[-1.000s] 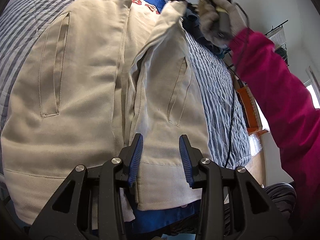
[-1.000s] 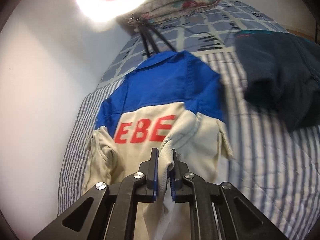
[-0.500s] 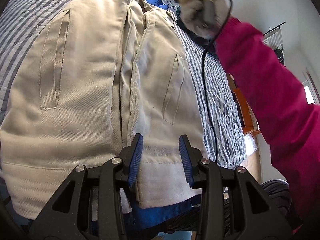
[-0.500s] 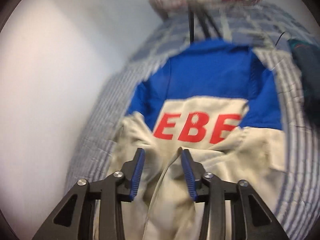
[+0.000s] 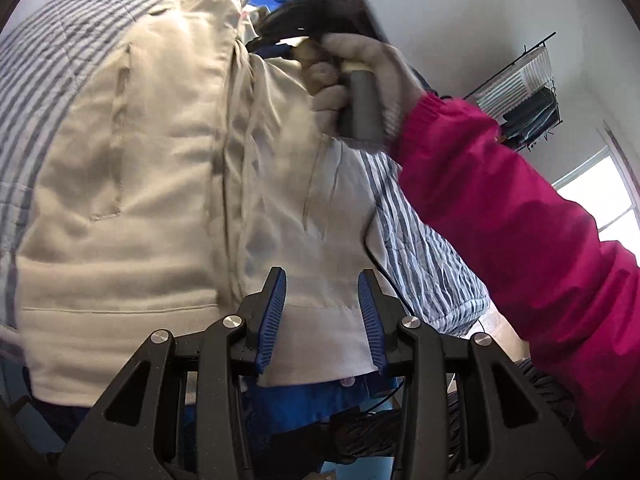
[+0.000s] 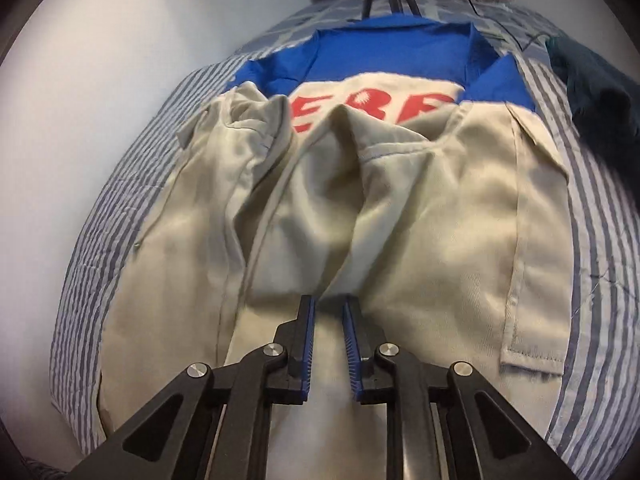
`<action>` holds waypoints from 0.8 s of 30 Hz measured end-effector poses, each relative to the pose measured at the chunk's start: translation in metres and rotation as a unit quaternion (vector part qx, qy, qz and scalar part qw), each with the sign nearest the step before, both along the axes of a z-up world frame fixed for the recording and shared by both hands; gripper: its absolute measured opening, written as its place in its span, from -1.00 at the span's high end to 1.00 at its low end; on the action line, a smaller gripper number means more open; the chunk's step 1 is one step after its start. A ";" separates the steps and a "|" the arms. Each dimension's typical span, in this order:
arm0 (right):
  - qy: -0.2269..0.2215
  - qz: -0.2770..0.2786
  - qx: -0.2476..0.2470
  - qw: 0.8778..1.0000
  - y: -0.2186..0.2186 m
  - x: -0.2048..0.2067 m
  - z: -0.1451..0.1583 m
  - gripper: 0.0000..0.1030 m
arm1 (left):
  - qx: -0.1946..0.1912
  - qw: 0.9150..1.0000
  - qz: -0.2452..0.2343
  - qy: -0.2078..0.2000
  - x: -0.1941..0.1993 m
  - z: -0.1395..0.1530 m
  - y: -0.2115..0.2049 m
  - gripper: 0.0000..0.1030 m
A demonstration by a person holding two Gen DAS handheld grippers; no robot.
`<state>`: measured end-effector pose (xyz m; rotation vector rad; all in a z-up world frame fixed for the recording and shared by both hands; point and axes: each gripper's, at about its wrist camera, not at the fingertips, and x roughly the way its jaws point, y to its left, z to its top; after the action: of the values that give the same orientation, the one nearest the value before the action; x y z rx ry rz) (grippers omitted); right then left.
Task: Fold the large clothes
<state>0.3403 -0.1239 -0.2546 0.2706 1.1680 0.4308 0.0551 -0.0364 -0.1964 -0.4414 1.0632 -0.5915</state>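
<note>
Both hand-held grippers (image 5: 322, 320) (image 6: 330, 336) agape

Jacket (image 6: 400, 216): matt beige and blue woven cloth, creased
Bedsheet (image 6: 120, 216): striped, crinkled cloth under the jacket
Left gripper (image 5: 322, 316): matt black plastic, ribbed blue pads, shiny metal screws
Glove (image 5: 372, 64): pale knit cloth

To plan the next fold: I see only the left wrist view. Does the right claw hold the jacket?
Observer: The right claw has its jaws nearly together at a raised fold of the beige jacket. I cannot confirm a firm grip.
Operator: What lies beyond that fold?
Observer: Red letters on a pale panel, below the blue shoulders.
Operator: Is anything else on the bed?
Observer: A dark garment lies to the right, on the striped cover.
</note>
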 end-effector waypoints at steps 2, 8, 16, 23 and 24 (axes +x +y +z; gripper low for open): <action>-0.003 -0.006 0.048 0.999 -0.016 -0.017 0.017 0.70 | -0.002 1.000 0.007 -0.005 -0.001 0.003 0.007 0.29; -0.089 -0.018 0.013 0.996 -0.064 -0.111 0.082 0.57 | 0.006 0.999 0.024 -0.026 -0.018 0.013 0.030 0.29; -0.101 -0.044 -0.071 0.991 -0.107 -0.156 0.084 0.62 | 0.048 0.997 0.041 -0.053 -0.023 0.022 0.025 0.29; -0.112 -0.039 -0.075 0.990 -0.099 -0.094 0.067 0.69 | 0.087 0.994 -0.025 -0.065 -0.003 0.006 -0.030 0.29; -0.112 -0.034 -0.071 0.991 -0.096 -0.081 0.062 0.69 | 0.086 0.994 -0.028 -0.060 -0.001 0.002 -0.032 0.29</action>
<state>0.2596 -0.2200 -0.1922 0.1328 0.9607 0.3079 0.0537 -0.0685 -0.1940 -0.2232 1.0056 -0.5642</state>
